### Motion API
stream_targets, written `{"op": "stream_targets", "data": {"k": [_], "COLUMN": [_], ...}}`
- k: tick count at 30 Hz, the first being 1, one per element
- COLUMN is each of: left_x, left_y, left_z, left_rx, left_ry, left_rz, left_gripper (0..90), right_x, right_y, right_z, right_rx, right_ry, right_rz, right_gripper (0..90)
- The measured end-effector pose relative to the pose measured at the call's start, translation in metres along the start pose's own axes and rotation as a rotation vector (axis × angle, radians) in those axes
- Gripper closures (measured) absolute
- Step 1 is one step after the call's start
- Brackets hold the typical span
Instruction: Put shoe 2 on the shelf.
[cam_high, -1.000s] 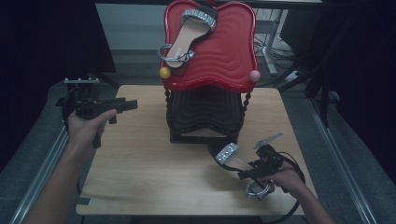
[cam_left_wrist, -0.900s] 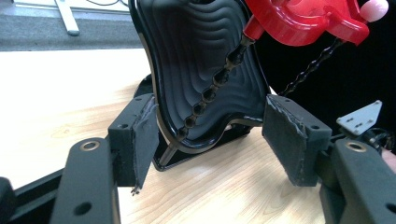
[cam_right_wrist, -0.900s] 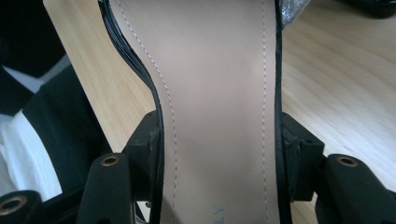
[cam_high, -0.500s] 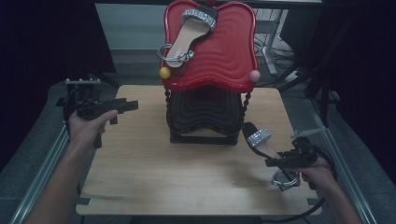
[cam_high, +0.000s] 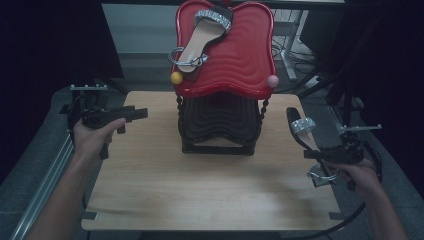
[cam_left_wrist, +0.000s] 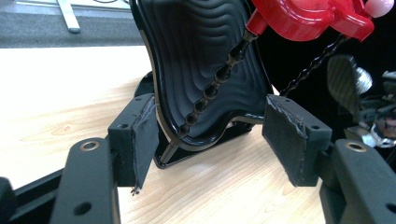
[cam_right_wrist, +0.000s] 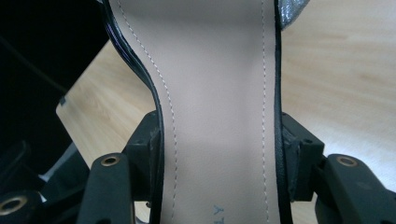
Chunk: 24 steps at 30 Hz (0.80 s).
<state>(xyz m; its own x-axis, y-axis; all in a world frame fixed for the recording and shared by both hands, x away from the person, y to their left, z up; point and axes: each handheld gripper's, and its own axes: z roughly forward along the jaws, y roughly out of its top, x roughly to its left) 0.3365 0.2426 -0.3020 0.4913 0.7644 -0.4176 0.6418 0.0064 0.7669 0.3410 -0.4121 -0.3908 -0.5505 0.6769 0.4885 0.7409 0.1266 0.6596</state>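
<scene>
Black sandal (cam_right_wrist: 219, 93) with beige insole and silver strap, clamped in right gripper (cam_right_wrist: 219, 161); left gripper (cam_left_wrist: 217, 133) jaws wide

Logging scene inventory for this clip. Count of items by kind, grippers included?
Sandals: 2, one on the red shelf, one in the right gripper
Shoe racks: 1
Knobs on the rack: 2, yellow and pink
Grippers: 2, left, right
Total: 7

One sandal (cam_high: 202, 40) lies on the rack's top tier (cam_high: 250, 60); another (cam_high: 303, 131) right of it.
</scene>
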Motion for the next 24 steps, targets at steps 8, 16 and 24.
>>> {"op": "stream_targets", "data": {"k": [8,16,24], "left_x": [-0.004,-0.005,-0.004], "left_y": [0.003,0.005,0.006], "left_z": [0.003,0.001,0.002], "left_rx": [0.007,0.006,0.011], "left_ry": [-0.003,-0.002,0.000], "left_rz": [0.011,0.013,0.013], "left_gripper": [35.8,35.8,35.7], "right_x": [0.011,0.021,0.033], "right_y": [0.037,0.073,0.105], "right_z": [-0.019,-0.033,-0.042], "right_rx": [-0.050,-0.078,-0.112], "right_ry": [0.026,0.042,0.049], "right_rz": [-0.013,-0.034,-0.042], "right_gripper": [42.9,42.9,42.9]}}
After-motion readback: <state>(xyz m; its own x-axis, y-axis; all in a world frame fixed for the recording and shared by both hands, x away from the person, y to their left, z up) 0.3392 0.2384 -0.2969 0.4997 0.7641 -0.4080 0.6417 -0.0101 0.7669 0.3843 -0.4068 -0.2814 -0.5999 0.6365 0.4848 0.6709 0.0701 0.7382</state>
